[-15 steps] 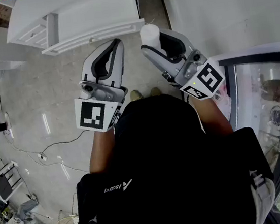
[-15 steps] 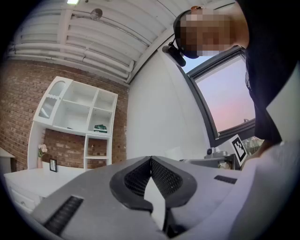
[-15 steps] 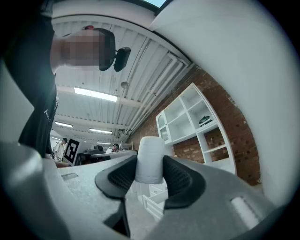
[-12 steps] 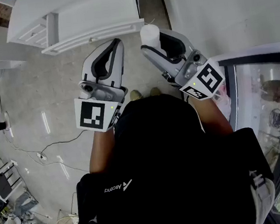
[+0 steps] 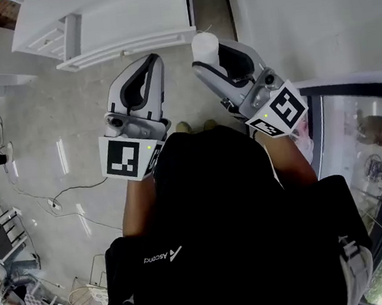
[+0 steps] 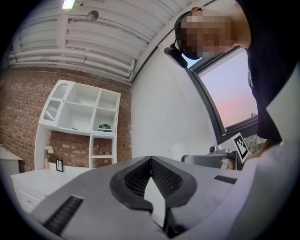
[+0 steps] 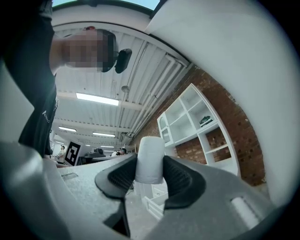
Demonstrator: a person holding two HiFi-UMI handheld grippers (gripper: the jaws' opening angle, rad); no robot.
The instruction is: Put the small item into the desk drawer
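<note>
A small white cylinder-shaped item sits clamped between the jaws of my right gripper, held up in front of the person's chest. In the right gripper view the white item stands upright between the two dark pads and pokes above them. My left gripper is level with it to the left, jaws closed tip to tip with nothing between them. The white desk stands ahead at the top of the head view, with an open drawer at its left end; a drawer also shows low in the right gripper view.
A white wall runs along the right, with a dark-framed window below it. White shelving on a brick wall rises above the desk. Cables and chairs lie on the pale floor at the left.
The head view has shifted slightly; the left gripper sits a little higher and to the left. The right gripper keeps the white item in the same place.
</note>
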